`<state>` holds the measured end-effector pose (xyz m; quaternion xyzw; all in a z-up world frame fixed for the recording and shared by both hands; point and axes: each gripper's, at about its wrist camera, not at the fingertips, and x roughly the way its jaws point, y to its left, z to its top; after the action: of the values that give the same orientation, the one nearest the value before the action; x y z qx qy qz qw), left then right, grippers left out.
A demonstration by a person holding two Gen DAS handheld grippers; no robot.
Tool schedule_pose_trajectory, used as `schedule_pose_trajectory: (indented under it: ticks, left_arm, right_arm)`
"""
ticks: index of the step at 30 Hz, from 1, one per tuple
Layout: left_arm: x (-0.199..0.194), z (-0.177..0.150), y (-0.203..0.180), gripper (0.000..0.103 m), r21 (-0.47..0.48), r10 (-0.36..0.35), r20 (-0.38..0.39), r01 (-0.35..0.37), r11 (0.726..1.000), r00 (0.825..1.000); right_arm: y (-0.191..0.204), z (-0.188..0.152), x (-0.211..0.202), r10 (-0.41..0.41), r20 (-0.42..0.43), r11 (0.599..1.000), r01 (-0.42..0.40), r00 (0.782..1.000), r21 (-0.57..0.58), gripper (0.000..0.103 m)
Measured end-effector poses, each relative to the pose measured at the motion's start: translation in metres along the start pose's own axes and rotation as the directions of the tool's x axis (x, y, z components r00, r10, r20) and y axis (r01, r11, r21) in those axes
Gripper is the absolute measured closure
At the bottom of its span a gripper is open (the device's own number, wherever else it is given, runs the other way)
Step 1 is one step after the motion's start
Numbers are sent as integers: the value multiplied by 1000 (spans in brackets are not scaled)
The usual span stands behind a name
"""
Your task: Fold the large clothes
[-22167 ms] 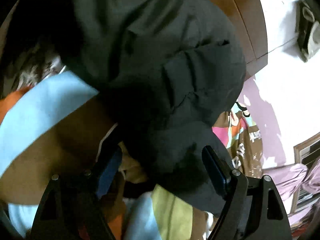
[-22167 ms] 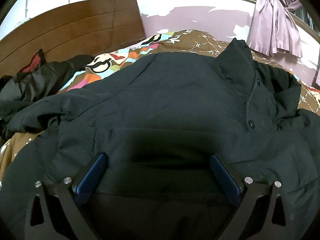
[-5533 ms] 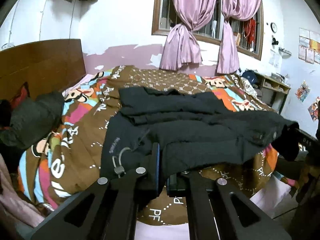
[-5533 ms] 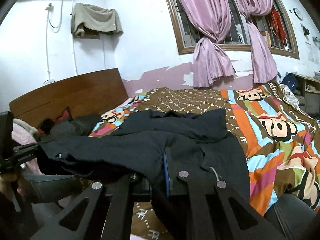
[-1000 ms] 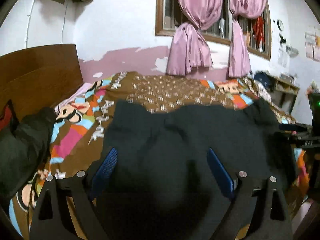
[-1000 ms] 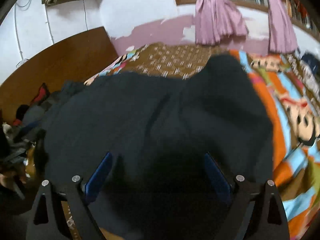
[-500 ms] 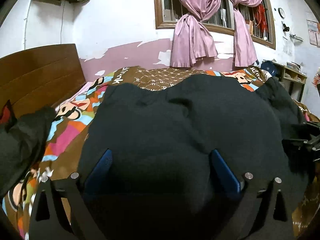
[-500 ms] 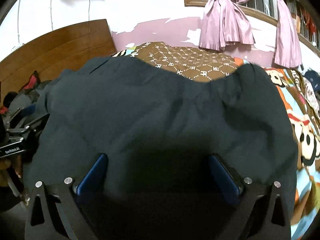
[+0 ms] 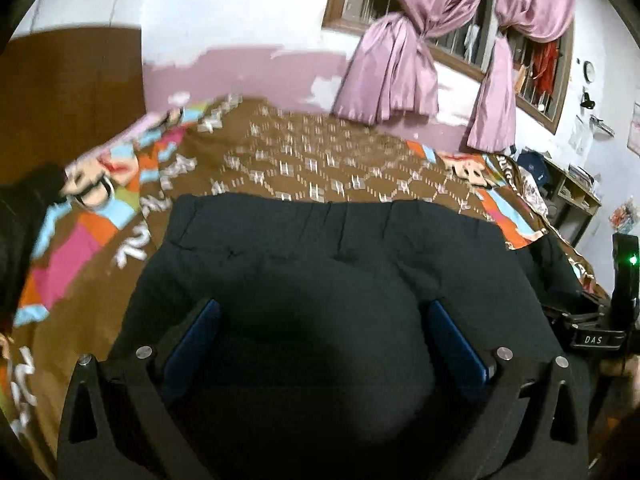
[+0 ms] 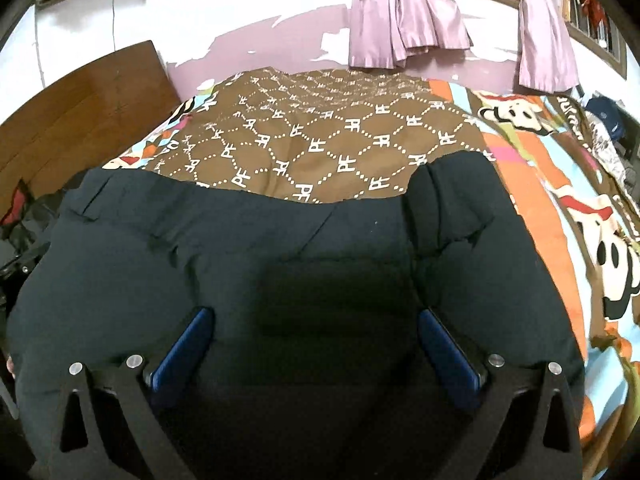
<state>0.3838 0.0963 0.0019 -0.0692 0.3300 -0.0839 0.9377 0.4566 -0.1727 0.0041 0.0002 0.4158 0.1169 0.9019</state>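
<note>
Since the view a second ago the black jacket (image 9: pixel 340 280) has settled flatter onto the patterned bedspread (image 9: pixel 320 160), and the left gripper (image 9: pixel 320 344) is still spreading its jaws while the right gripper (image 10: pixel 316 344) stands fully apart, neither blue pad pressing cloth. The jacket lies straight ahead of and beneath both sets of jaws, its long axis running side to side across the bed, with each gripper about equally near its own half. Countable here are one folded jacket, one bedspread, two grippers and another dark garment (image 9: pixel 24 216) near the headboard.
</note>
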Motion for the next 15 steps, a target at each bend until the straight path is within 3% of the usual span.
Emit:
schedule_pose_trajectory:
  ticks: [8,15]
  left_arm:
    - [20,1,-3,1,28,54,-61,-53,998,997]
    - [43,1,3,1,4,49,-105,-49,999,993]
  right_arm:
    - [-5,2,21,63,-37,998,-62,997,26,0]
    - [-2,4,39,61,-75,998,-60,995,21,0]
